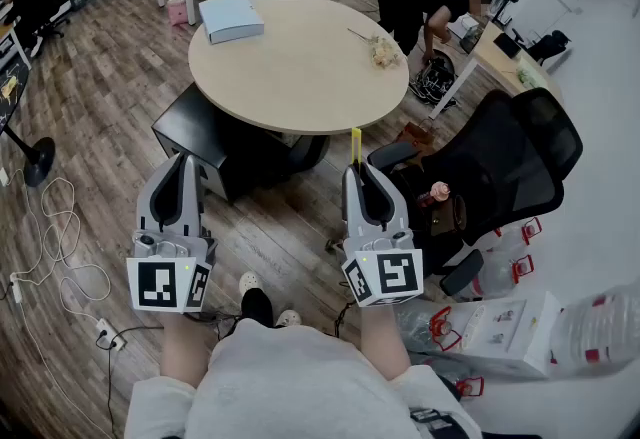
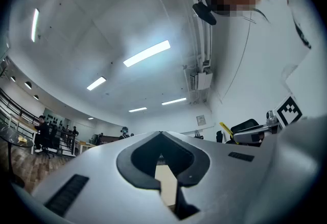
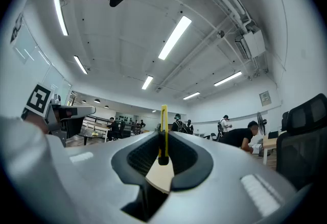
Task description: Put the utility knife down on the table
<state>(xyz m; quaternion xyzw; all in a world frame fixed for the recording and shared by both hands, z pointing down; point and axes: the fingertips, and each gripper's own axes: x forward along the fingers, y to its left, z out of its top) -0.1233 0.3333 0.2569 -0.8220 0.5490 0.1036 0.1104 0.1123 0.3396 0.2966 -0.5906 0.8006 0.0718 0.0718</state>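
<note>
A thin yellow utility knife (image 1: 356,143) stands up out of my right gripper (image 1: 357,170), which is shut on it. In the right gripper view the knife (image 3: 163,121) rises between the dark pads (image 3: 143,154) of that gripper (image 3: 163,139). The round beige table (image 1: 300,67) lies ahead of and below both grippers, and the knife is short of its near edge. My left gripper (image 1: 180,163) is held level with the right one, about a hand's width to its left. In its own view the left gripper (image 2: 161,136) is shut with nothing in it.
On the table are a blue-and-white box (image 1: 230,17) at the far left and a small dried bunch (image 1: 383,51) at the right. A black cabinet (image 1: 200,132) stands under the near edge, with a black office chair (image 1: 505,162) to the right. Water bottles (image 1: 505,272) and cables (image 1: 55,237) lie on the floor. A person (image 1: 425,2) bends over a desk.
</note>
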